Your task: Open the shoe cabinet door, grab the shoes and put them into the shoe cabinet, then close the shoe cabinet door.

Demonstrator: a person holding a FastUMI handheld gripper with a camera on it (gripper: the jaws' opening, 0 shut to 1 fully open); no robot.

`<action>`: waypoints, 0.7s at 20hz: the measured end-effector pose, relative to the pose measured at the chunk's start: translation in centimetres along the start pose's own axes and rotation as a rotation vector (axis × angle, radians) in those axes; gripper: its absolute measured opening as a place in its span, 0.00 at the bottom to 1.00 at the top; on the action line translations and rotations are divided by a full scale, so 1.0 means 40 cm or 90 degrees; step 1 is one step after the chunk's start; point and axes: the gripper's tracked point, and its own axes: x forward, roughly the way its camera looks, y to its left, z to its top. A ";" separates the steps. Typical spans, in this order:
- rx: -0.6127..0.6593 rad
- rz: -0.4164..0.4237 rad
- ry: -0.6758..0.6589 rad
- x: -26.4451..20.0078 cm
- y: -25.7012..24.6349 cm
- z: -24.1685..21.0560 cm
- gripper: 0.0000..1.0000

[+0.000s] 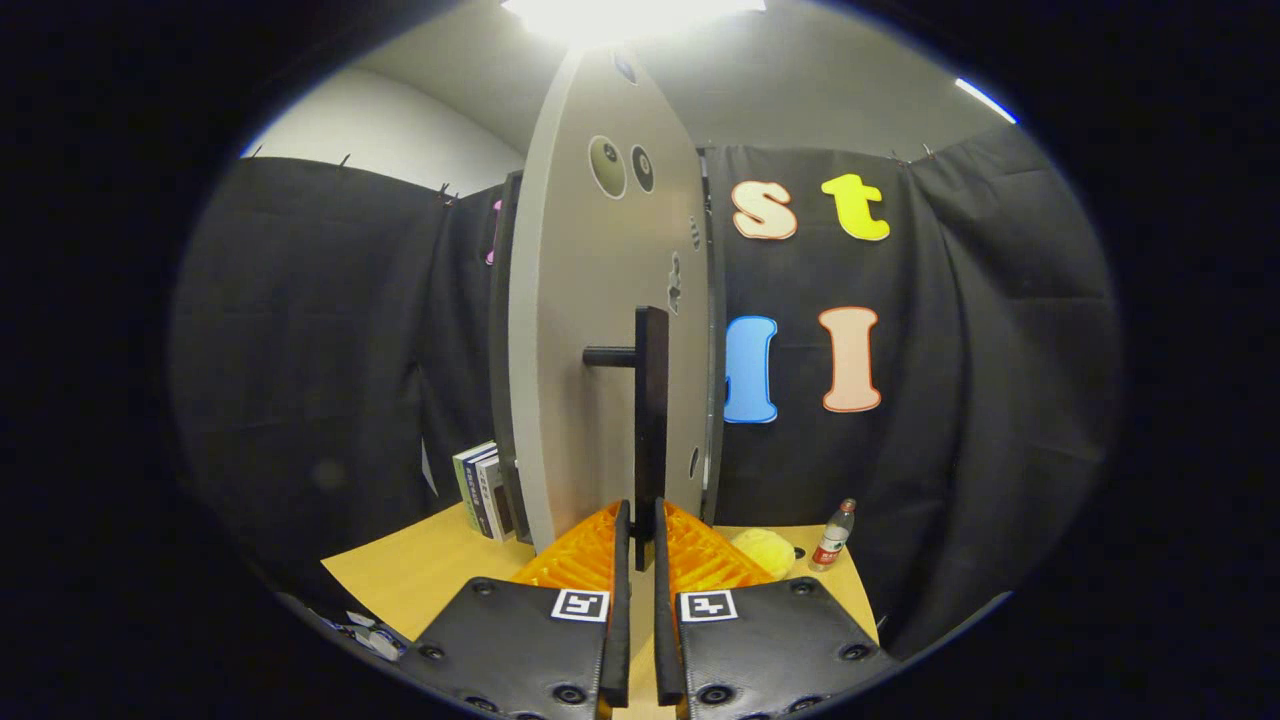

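Two fingers (pixel 640 560) sit narrowed around the lower end of the dark vertical handle (pixel 651 420) on the shoe cabinet door (pixel 590 330), which stands edge-on at the counter's (pixel 420 570) far edge. Whether they truly pinch it cannot be told. A loose hold so low on the bar could slip off as the door swings.

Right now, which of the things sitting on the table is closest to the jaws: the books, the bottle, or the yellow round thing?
The yellow round thing. It lies just right of the gripper, whose jaws close on the door handle. The bottle stands farther right, the books left behind the door.
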 end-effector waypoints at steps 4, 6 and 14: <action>-0.019 -0.077 -0.003 -0.010 -0.110 0.010 0.12; -0.024 -0.113 -0.007 -0.014 -0.160 0.013 0.12; -0.032 -0.123 -0.082 -0.065 -0.099 0.089 0.15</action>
